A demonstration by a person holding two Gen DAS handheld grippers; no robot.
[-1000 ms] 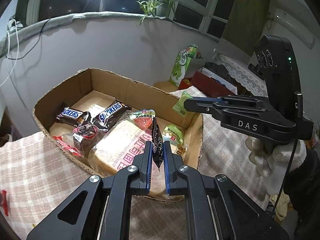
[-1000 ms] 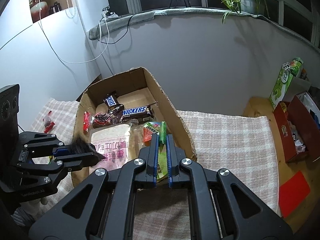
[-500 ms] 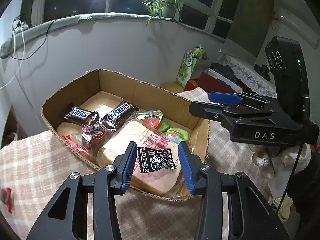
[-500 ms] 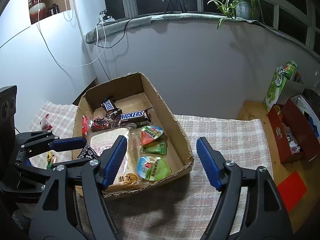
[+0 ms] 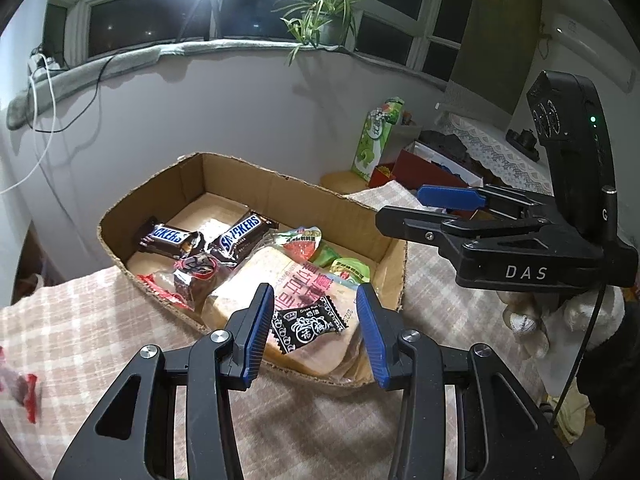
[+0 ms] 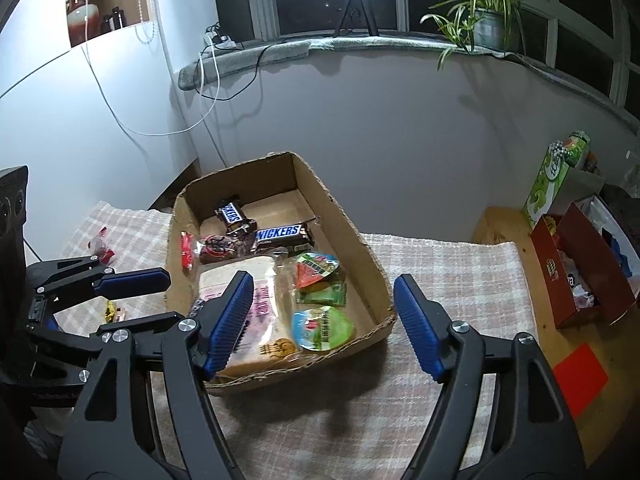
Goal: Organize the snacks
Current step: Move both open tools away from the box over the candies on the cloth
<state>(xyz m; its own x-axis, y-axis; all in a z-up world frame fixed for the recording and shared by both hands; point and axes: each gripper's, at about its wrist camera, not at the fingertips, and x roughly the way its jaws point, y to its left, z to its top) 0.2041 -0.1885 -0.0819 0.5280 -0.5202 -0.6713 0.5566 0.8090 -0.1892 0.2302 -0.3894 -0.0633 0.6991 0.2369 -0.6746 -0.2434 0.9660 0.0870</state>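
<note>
- Left gripper: jaws have just been opening, released; black candy packet lies between them, untouched, on the bread bag inside the cardboard box.
- Right gripper: jaws likewise parted, empty.
- The packet looks light, crinkly, slippery; pinch its flat middle.

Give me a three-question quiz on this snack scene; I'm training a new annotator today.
1. True or false: the left gripper grips the black sachet.
2. How many Snickers bars lie in the cardboard box?
3. The round green-lidded cup sits: A) at the box's near end, B) on the checked cloth, C) on the windowsill.

Key: 1. False: its jaws have just opened, and the sachet lies loose on the bread pack. 2. Two. 3. A.
</note>
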